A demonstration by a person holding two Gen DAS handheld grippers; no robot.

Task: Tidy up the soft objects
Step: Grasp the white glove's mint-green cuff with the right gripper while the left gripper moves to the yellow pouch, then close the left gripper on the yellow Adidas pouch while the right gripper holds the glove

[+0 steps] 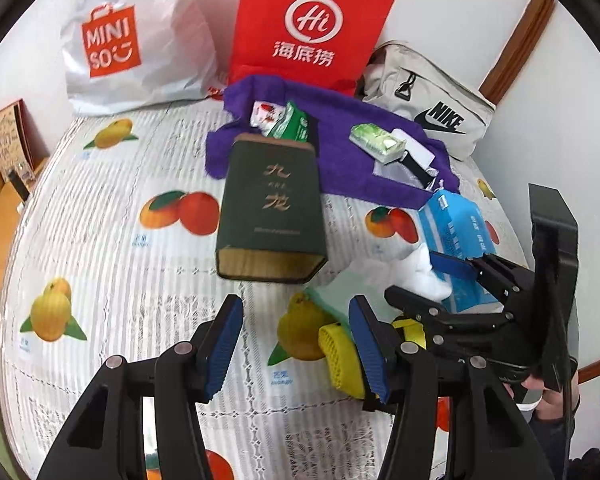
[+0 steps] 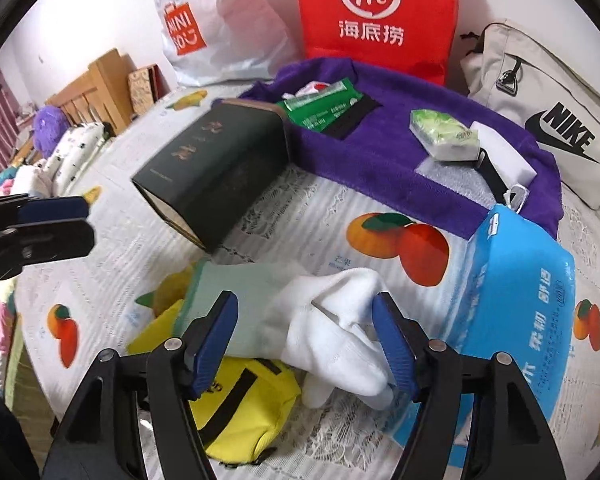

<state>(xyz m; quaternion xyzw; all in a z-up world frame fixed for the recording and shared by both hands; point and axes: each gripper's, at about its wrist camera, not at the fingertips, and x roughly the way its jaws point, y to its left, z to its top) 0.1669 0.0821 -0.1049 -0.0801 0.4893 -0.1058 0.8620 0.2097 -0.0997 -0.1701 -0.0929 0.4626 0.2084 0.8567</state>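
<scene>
White sock is seen lying between the spread jaws of the right gripper, apparently untouched, beside blue tissue pack. Left gripper jaws are spread, nothing held.

Left gripper: the black two-finger left gripper with blue ribbed pads points forward and slightly down, its jaws spread wide with nothing between the pads.
Left gripper, other view: in the right wrist view the left gripper enters from the left edge, seen side-on, its blue pad above a black finger.
Right gripper: the black two-finger right gripper with blue ribbed pads angles downward, jaws spread wide.
Right gripper, other view: in the left wrist view it reaches in from the right, low and tilted.
Hand: part of a bare hand grips the right gripper's black handle.
</scene>
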